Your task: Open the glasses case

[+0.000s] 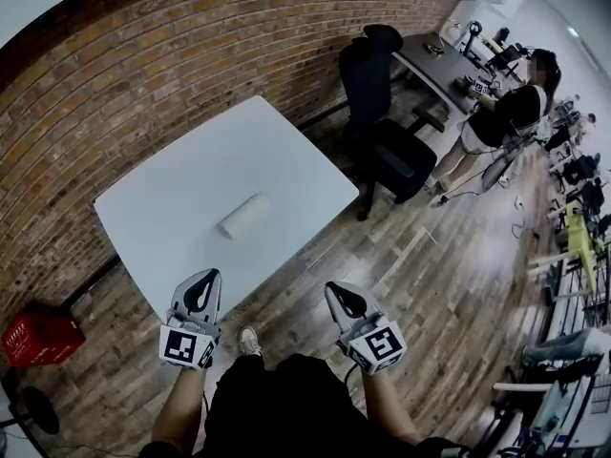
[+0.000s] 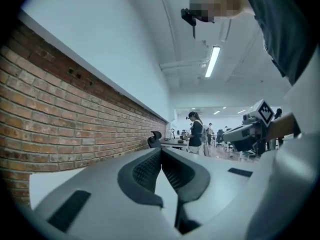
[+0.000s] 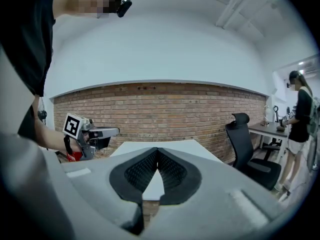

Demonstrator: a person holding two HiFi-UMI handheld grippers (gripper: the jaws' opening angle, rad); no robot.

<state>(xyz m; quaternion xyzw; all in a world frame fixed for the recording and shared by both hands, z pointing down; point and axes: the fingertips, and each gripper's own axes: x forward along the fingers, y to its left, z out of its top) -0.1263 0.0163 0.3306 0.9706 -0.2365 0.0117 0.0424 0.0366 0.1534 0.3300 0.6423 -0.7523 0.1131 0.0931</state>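
Against the brick wall (image 1: 143,55) stands your white table (image 1: 191,189). Your left gripper (image 1: 200,284) and right gripper (image 1: 342,299) hang just short of its near edge, jaws pressed together, holding nothing. The case (image 1: 243,216) lies closed mid-table, untouched.

glasses case (image 1: 245,215): small and pale near the middle of the bench (image 1: 191,189); seam, hinge and catch too small to make out.
bench, right gripper view: near edge hidden behind the grey body of the right claw (image 3: 157,150); only the far edge shows.
bench, left gripper view: one pale sliver at the left; the rest lies behind the left claw (image 2: 161,152).
red crate (image 1: 38,337): past the bench's left corner, cut by the picture's dark rim; print unreadable.
far bench (image 1: 449,60): items on it too small to name.
forearms (image 1: 178,416): cut off at the bottom edge.
gear (image 1: 573,256) at the right rim: cut off, too small to tell.
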